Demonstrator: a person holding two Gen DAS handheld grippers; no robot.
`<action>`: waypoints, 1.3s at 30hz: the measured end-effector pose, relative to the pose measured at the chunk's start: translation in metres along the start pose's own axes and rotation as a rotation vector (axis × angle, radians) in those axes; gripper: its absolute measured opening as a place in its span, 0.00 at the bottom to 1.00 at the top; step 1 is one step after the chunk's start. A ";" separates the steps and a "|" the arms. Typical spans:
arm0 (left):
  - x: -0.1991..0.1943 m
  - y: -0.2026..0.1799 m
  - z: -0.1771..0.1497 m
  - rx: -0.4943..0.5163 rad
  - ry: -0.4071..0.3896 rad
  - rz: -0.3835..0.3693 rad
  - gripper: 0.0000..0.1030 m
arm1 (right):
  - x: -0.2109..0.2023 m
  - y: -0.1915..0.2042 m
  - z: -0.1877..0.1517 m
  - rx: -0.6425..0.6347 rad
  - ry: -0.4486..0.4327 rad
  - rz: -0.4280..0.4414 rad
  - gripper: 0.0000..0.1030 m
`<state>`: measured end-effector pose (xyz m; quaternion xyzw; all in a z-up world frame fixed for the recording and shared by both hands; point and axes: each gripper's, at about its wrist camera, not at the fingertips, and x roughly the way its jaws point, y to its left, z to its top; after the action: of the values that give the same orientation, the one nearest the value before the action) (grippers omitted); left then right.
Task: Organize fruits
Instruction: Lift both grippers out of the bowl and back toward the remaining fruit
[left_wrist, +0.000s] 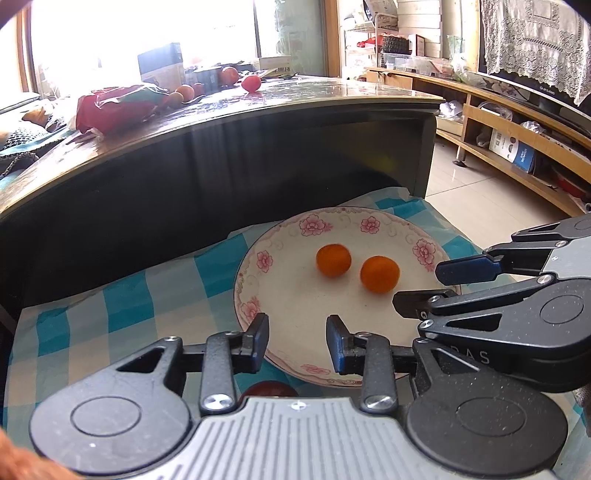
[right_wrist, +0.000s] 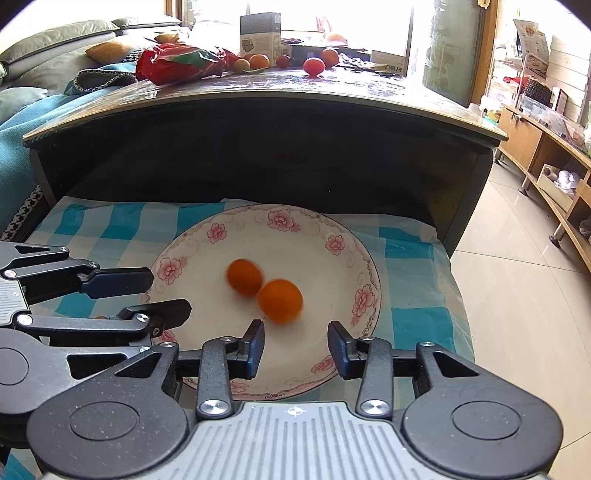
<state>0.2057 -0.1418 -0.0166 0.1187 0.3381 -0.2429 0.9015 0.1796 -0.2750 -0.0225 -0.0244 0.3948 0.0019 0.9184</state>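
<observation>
A white plate with pink flowers (left_wrist: 266, 258) (right_wrist: 295, 229) lies on a blue checked cloth (left_wrist: 122, 302) (right_wrist: 413, 295). Two small oranges lie on it, one on the left (left_wrist: 333, 260) (right_wrist: 244, 277) and one on the right (left_wrist: 379, 274) (right_wrist: 280, 301), close together and blurred in the right wrist view. My left gripper (left_wrist: 297, 341) (right_wrist: 147, 295) is open and empty over the plate's near left rim. My right gripper (right_wrist: 296, 347) (left_wrist: 428, 286) is open and empty over the near right rim. A dark red fruit (left_wrist: 269, 388) peeks out under the left gripper.
A dark table (left_wrist: 258, 107) (right_wrist: 295, 92) stands behind the cloth, with a red bag (right_wrist: 177, 62), a box (right_wrist: 260, 37) and several fruits (right_wrist: 314, 66). A wooden shelf unit (left_wrist: 517, 122) and tiled floor (right_wrist: 517, 314) are on the right. A sofa (right_wrist: 44, 55) is at the left.
</observation>
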 end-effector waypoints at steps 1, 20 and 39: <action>-0.001 0.000 0.000 0.001 -0.001 0.002 0.42 | -0.001 0.000 0.000 -0.002 -0.003 -0.001 0.35; -0.023 -0.002 0.007 0.025 -0.046 0.018 0.43 | -0.017 0.001 0.004 -0.015 -0.059 -0.027 0.41; -0.076 -0.002 -0.001 0.057 -0.088 0.039 0.44 | -0.058 0.013 0.000 -0.019 -0.111 -0.033 0.42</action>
<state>0.1543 -0.1158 0.0336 0.1400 0.2887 -0.2397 0.9163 0.1390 -0.2608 0.0189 -0.0396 0.3426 -0.0079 0.9386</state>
